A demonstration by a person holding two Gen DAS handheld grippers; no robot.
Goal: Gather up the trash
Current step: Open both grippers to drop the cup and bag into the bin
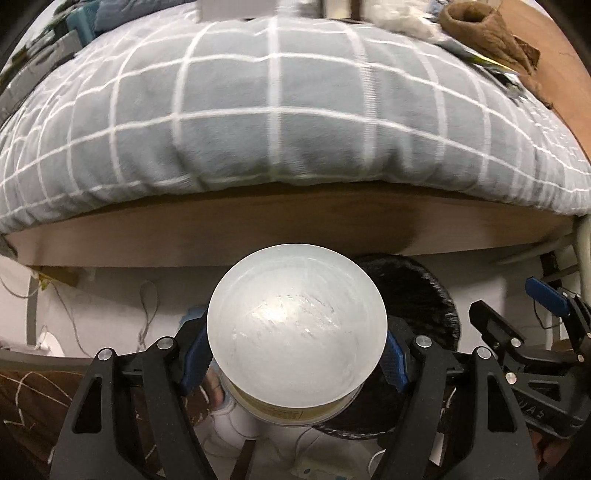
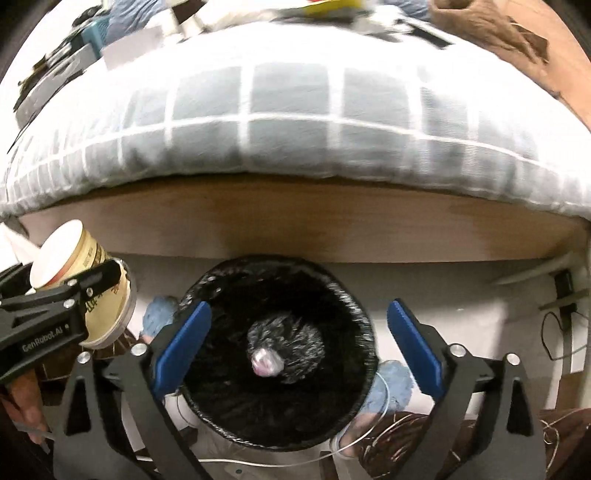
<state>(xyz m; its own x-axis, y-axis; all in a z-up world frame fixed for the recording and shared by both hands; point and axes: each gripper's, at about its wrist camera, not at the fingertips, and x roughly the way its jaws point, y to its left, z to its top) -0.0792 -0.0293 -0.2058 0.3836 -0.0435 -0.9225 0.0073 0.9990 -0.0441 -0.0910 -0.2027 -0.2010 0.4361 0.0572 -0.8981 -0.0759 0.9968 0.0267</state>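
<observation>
Across the upper half of both views we see a bed [image 1: 295, 229] with a wooden side board, covered by a grey blanket [image 1: 277, 110] crossed with white lines. At the upper right of the left wrist view a brown cloth [image 1: 484, 33] lies on the blanket's far edge.

Below the bed board, in the lower middle of the right wrist view, we see a round bin [image 2: 277, 354] lined with a black bag, standing on the floor just beside the bed. A small pinkish wrapper [image 2: 266, 360] lies at its bottom.

In the lower middle of the left wrist view, our left gripper [image 1: 295, 354] is clamped on a paper cup [image 1: 297, 328], its blue pads pressing the cup's sides. The cup's open mouth faces the camera, and it hangs left of the bin, above the floor.

Our right gripper [image 2: 299, 343] holds nothing, its blue fingers [image 2: 183, 345] spread wide over the bin's opening.
</observation>
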